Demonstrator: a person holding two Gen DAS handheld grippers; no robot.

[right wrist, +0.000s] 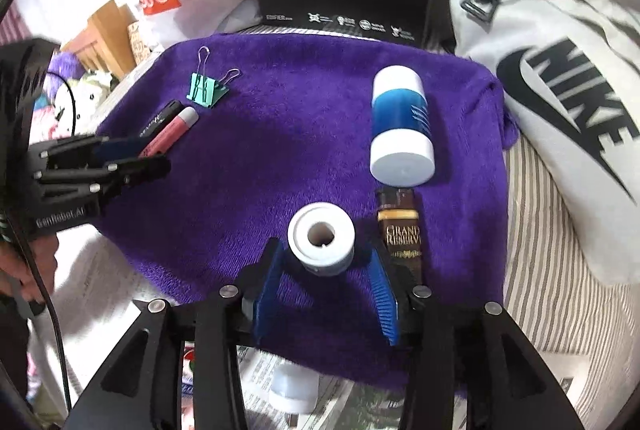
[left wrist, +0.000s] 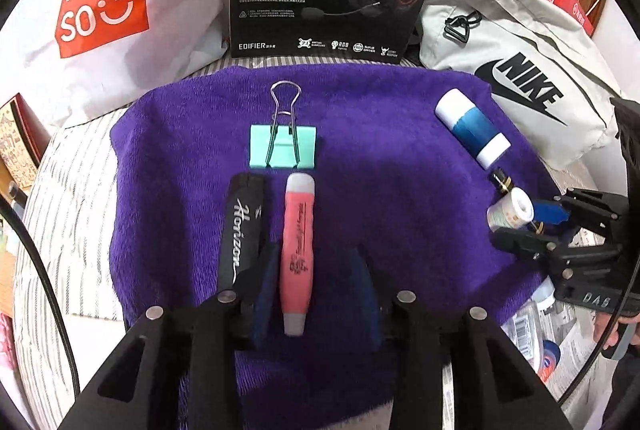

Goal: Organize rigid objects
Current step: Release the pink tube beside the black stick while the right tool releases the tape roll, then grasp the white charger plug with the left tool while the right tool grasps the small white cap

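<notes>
From the left wrist, the open left gripper (left wrist: 316, 290) straddles the pink marker (left wrist: 298, 254), already lined up beside the black case (left wrist: 242, 230); from the right wrist, the open right gripper (right wrist: 326, 290) brackets the unsorted white spool (right wrist: 322, 238).

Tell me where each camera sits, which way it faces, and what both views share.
Left wrist: sits behind the left hand-held gripper, facing forward over the purple towel; its open fingers straddle the pink marker.
Right wrist: sits behind the right hand-held gripper, open around the white spool; a hand shows at left.
Shared: towel, green binder clip, blue-and-white bottle.
</notes>
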